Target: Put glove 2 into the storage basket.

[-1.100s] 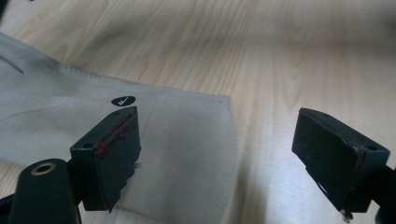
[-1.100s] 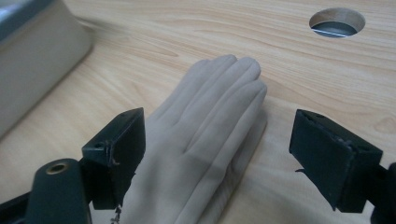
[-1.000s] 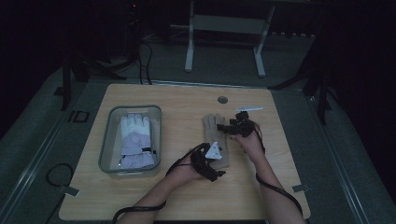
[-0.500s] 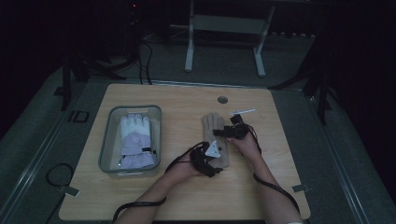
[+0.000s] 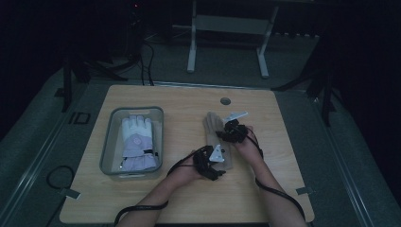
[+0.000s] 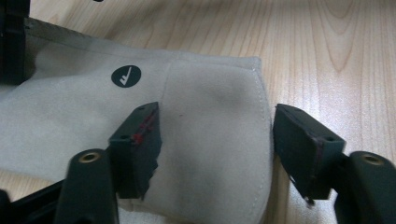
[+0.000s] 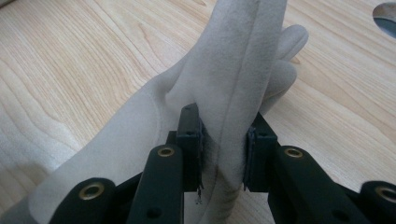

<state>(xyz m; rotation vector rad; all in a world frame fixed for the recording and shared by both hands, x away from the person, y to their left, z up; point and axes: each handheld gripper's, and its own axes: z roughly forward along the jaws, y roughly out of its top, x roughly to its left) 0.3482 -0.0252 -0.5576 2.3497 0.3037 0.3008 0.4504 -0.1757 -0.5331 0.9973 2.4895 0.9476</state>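
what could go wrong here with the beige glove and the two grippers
1. The right gripper pinches only a raised fold of the beige glove, so the soft fabric could slip out if it is lifted.
2. The left gripper is open, one jaw on the cuff and one off its edge on the table; closing there may catch just the hem, or nothing.
3. With one end held, the glove could sag or twist on its way toward the tray, which already holds a white and lilac glove.

High view looks down; both gripper views closely share the beige glove [image 5: 216, 137].
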